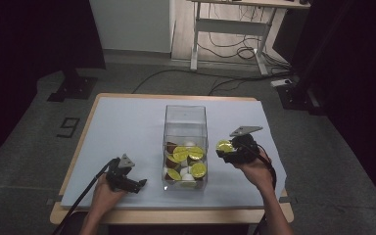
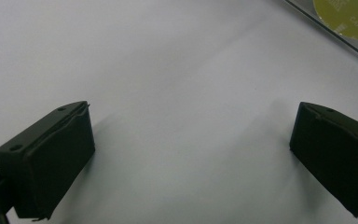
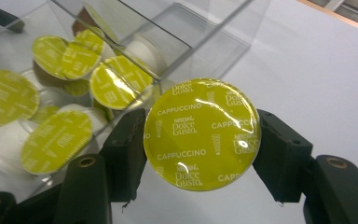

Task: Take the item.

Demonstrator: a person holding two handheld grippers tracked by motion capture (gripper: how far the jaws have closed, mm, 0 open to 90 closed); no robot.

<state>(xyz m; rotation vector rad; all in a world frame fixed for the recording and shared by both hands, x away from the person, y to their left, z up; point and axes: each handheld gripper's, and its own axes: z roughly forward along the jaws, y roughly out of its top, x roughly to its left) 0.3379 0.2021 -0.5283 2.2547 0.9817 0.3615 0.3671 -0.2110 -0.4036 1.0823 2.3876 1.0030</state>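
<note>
A clear plastic box (image 1: 186,115) stands in the middle of the table, with several yellow-lidded coffee capsules (image 1: 182,153) piled in its near half. My right gripper (image 1: 223,149) is just right of the box and shut on one capsule (image 3: 201,134), whose yellow lid reads CAPPUCCINO and faces the camera; both pads press its sides. The box wall (image 3: 135,56) and the capsules inside (image 3: 56,135) lie to the upper left in the right gripper view. My left gripper (image 1: 138,185) rests low on the sheet left of the box, jaws wide apart (image 2: 191,154) with nothing between them.
A pale blue sheet (image 1: 122,122) covers the wooden table (image 1: 171,215). A corner of the box with one yellow lid (image 2: 347,16) shows at the top right of the left gripper view. A desk frame and cables (image 1: 230,41) stand on the floor beyond.
</note>
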